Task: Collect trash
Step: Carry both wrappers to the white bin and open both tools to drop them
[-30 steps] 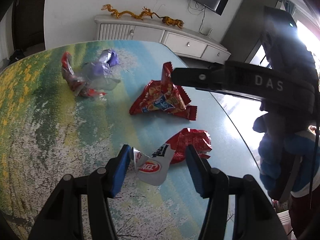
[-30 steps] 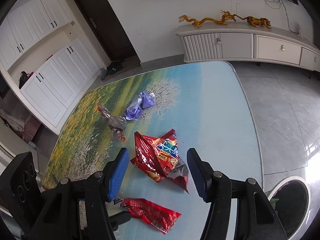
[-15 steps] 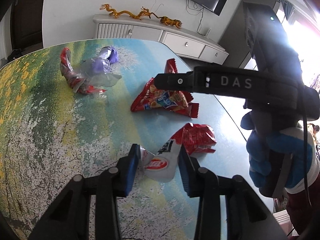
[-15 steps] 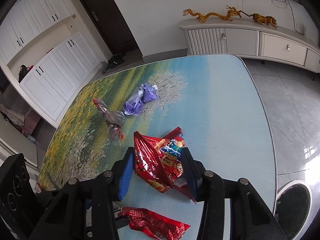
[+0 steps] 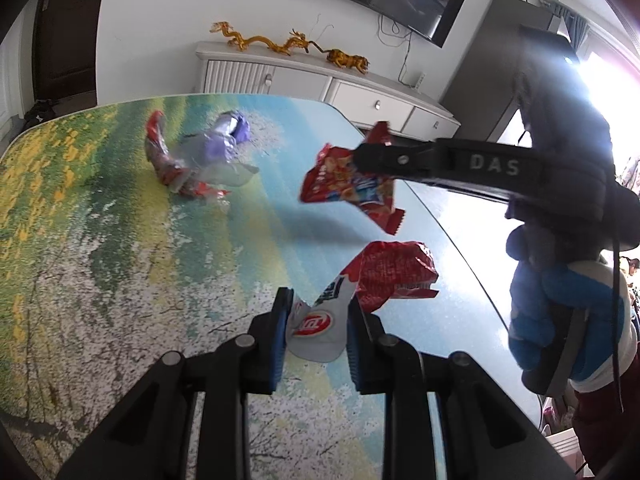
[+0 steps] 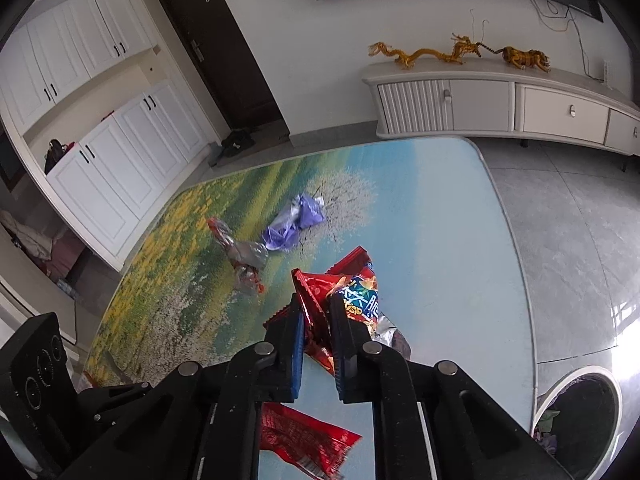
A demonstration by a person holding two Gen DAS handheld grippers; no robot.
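Observation:
My left gripper (image 5: 318,304) is shut on the white end of a red and white chip bag (image 5: 372,280), which also shows in the right wrist view (image 6: 304,440). My right gripper (image 6: 316,312) is shut on a red and blue snack bag (image 6: 344,292) and holds it above the table; it also shows in the left wrist view (image 5: 348,184). A purple wrapper (image 6: 292,224) and a red and silver wrapper (image 6: 240,252) lie further back on the table (image 6: 420,208).
A trash bin (image 6: 580,416) stands on the floor at the table's right. A white sideboard (image 6: 500,104) with golden dragon figures stands against the far wall. White cabinets (image 6: 100,168) line the left wall.
Both grippers have closed, the left on the chip bag, the right on the snack bag. The right gripper has lifted the snack bag off the table.

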